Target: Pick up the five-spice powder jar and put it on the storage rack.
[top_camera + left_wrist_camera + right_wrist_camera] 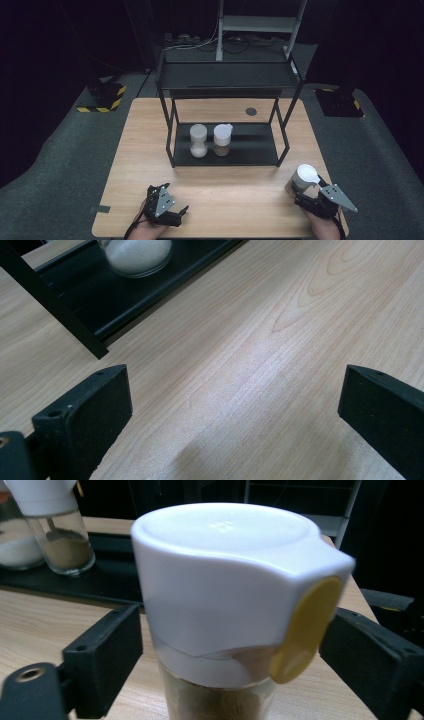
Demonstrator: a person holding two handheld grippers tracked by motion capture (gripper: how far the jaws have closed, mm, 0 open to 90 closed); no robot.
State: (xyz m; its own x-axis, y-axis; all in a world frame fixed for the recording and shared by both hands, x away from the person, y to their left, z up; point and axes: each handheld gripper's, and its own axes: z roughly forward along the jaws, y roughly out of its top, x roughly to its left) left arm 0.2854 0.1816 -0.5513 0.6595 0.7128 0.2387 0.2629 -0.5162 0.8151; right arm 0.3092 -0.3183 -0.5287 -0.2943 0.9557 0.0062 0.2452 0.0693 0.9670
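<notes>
Pale wood table, dark room beyond; my right gripper brackets the spice jar near the right edge, grip unclear. My left gripper gapes empty over open tabletop before the black rack.

From above your side of the light wooden table, the high view looks forward and down at the black metal two-tier rack. Your left gripper view skims low across the tabletop toward that rack's lower shelf. Your right gripper view sits very close behind a glass spice jar with a white cap, facing the same rack, shared by all three.
</notes>
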